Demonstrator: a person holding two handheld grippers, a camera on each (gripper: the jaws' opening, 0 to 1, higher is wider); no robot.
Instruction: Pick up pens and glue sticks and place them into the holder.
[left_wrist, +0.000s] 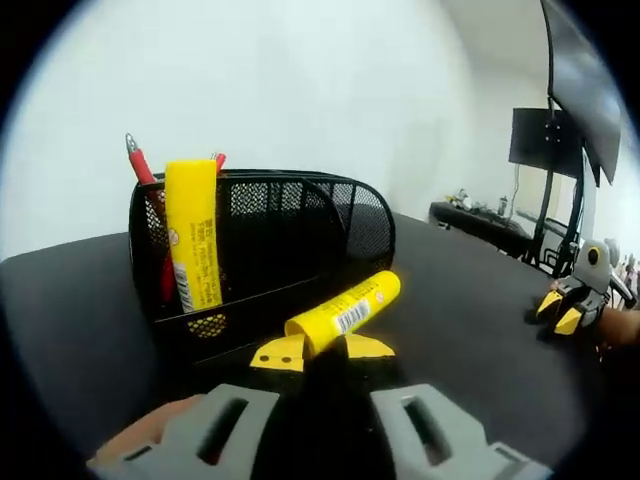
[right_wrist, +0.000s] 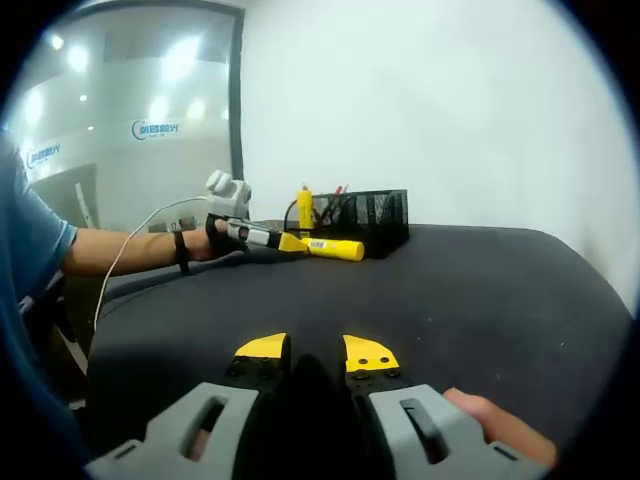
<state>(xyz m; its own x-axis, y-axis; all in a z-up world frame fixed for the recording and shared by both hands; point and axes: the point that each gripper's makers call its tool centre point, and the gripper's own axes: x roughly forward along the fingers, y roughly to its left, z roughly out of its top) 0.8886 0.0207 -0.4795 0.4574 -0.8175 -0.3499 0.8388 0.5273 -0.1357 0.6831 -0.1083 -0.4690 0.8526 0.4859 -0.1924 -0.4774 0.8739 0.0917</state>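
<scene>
1. An office or lab workspace: plain white walls surround a table (right_wrist: 480, 290) covered in black cloth.
2. Dark monitors on stands (left_wrist: 545, 140) rise beside a far bench (left_wrist: 480, 222) cluttered with small items.
3. A glass partition (right_wrist: 130, 130) bearing a blue logo reflects rows of ceiling lights.
4. A black mesh desk holder (left_wrist: 290, 240) stands on the table.

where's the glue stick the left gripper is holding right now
In the left gripper view, the yellow cylindrical glue stick sits clamped in the left gripper, tilted just in front of the black mesh holder, where another yellow glue stick already stands upright.
</scene>
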